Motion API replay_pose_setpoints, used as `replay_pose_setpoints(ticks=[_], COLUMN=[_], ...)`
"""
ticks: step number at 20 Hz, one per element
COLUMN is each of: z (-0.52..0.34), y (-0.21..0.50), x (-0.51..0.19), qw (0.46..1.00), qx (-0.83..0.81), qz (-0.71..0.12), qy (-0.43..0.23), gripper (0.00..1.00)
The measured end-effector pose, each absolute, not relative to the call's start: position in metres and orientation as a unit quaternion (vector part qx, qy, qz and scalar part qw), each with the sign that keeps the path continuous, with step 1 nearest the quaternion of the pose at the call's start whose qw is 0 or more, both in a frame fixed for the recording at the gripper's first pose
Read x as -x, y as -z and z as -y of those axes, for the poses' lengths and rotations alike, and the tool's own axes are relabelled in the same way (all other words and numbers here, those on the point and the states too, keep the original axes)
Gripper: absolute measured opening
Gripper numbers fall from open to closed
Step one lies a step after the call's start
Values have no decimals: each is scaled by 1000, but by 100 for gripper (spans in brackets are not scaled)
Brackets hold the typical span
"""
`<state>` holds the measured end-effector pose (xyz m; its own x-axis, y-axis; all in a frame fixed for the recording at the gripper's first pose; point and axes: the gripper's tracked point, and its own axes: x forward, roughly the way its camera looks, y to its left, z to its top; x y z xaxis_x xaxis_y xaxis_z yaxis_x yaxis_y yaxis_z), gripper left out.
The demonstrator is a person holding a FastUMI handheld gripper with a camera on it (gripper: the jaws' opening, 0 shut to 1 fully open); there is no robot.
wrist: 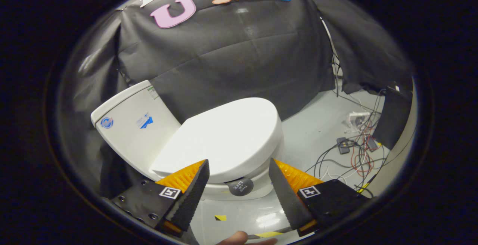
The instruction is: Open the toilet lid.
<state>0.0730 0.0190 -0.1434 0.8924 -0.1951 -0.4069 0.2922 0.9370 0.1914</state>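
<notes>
I see my tool (239, 166) spread wide with nothing between its fingers, the white toilet lid (224, 140) lying closed just ahead of them, its front edge and a dark round tag (241, 186) showing in the gap, loose cables (354, 155) on the floor (310, 133) beyond.

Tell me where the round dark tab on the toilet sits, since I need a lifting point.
In the gripper view, the round dark tab hangs under the front edge of the closed white toilet lid, just ahead of the open tool, between its fingers.
</notes>
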Motion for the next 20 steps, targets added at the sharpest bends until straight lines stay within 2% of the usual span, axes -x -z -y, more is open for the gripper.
replay_pose_setpoints(ticks=[4, 10, 11, 15, 19, 20], z=[-12, 6, 6, -7, -21, -26], y=[173, 204, 211, 216, 241, 228], x=[-65, -53, -53, -67, -83, -88], qw=[953, 925, 919, 894, 866, 858], qx=[-176, -306, -324, -405, -462, -488], qz=[-207, -160, -158, -131, -148, -128], qy=[134, 156, 159, 139, 123, 100], gripper=[98, 96, 93, 93, 93, 84])
